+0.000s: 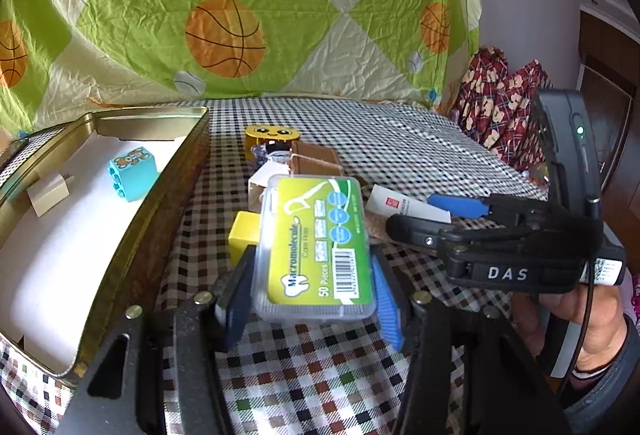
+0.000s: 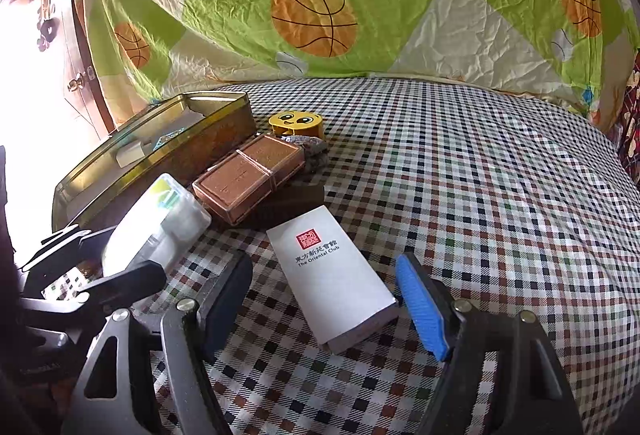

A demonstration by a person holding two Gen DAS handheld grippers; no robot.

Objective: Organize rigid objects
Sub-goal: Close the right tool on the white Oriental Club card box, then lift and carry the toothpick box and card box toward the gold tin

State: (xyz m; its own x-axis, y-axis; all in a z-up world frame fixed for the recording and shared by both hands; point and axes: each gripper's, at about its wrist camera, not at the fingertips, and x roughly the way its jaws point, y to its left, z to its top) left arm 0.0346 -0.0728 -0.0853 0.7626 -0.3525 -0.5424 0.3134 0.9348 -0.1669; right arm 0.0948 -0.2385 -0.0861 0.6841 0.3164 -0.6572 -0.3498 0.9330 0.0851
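Note:
My left gripper (image 1: 312,295) is shut on a clear floss-pick box (image 1: 316,247) with a green label, held just above the checked cloth; the box also shows in the right wrist view (image 2: 160,231). A gold tin (image 1: 132,219) lies to its left, holding a blue toy brick (image 1: 134,173) and a beige block (image 1: 48,193). My right gripper (image 2: 324,299) is open around a white Oriental Club box (image 2: 332,275) lying on the cloth; it shows from the side in the left wrist view (image 1: 416,215).
A yellow block (image 1: 244,235), a brown box (image 2: 248,175), a yellow smiley-face object (image 2: 296,123) and a dark stone-like lump (image 2: 316,151) crowd beside the tin (image 2: 160,155). A basketball-print sheet (image 2: 320,15) hangs behind. Checked cloth (image 2: 480,195) extends right.

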